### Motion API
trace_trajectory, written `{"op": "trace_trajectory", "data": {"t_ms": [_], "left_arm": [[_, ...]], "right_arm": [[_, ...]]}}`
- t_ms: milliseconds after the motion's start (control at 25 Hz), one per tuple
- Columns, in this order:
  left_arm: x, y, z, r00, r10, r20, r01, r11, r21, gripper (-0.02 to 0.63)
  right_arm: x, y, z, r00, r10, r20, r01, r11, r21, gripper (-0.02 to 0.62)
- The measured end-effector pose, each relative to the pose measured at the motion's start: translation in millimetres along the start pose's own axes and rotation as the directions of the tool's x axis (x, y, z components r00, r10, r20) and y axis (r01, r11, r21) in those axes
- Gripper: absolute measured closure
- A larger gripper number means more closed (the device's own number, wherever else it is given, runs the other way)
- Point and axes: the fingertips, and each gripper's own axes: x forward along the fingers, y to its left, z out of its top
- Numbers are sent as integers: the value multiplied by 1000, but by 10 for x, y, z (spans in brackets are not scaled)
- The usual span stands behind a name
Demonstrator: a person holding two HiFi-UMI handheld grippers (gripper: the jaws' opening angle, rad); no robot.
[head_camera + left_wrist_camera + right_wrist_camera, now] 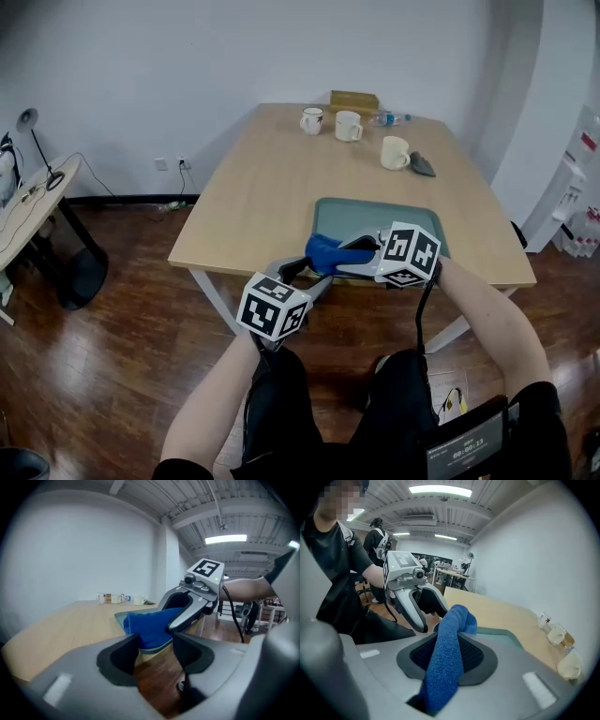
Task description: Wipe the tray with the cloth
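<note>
- Worktop (272,187): wood, with the green tray (380,214) at its near edge.
- Right hand-held gripper (449,654): jaws clamped on the blue cloth (330,253), held over the tray's near-left corner. The cloth's free end sticks out past the jaw tips.
- Left hand-held gripper (157,651): jaws wide apart and gripping nothing. It sits just off the worktop edge, with the cloth right in front of it.
- Three white mugs (348,126): far end, well clear of the tray.
</note>
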Motion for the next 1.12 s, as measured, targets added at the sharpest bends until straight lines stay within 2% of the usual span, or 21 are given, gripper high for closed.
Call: {"op": "trace_trajectory", "data": {"t_ms": [160,360,440,520,600,680,800,1000,1120], "left_arm": [[-46,-52,117,1000,-21,4,21,996,91,374],[73,-193,107,994,-97,-44,104,980,169,376],[142,-179,23,993,-87,-81,102,975,195,387],[193,-117,-43,993,-47,-106,71,971,227,429],[207,-97,-53,993,-28,-111,53,972,230,428],[216,-96,-49,994,-27,-110,51,974,220,426],[219,-131,-60,992,-48,-118,70,980,188,426],[221,-142,-70,991,-59,-121,79,982,170,427],[230,-136,-68,991,-62,-117,81,983,165,428]], "right_arm": [[-181,-431,-12,993,-118,29,119,992,-29,485],[-350,-1185,-347,961,-276,-29,275,961,-34,485],[-373,-1466,-465,945,-324,-52,324,946,-22,485],[-352,-1704,-583,927,-364,-87,364,931,-19,485],[-295,-1833,-667,917,-383,-113,383,923,-19,483],[-246,-1849,-687,920,-377,-109,380,925,4,484],[-208,-1688,-650,941,-326,-86,330,943,39,485],[-236,-1047,-499,982,-178,-63,180,983,36,485],[-309,-583,-418,995,-84,-45,86,995,45,485]]}}
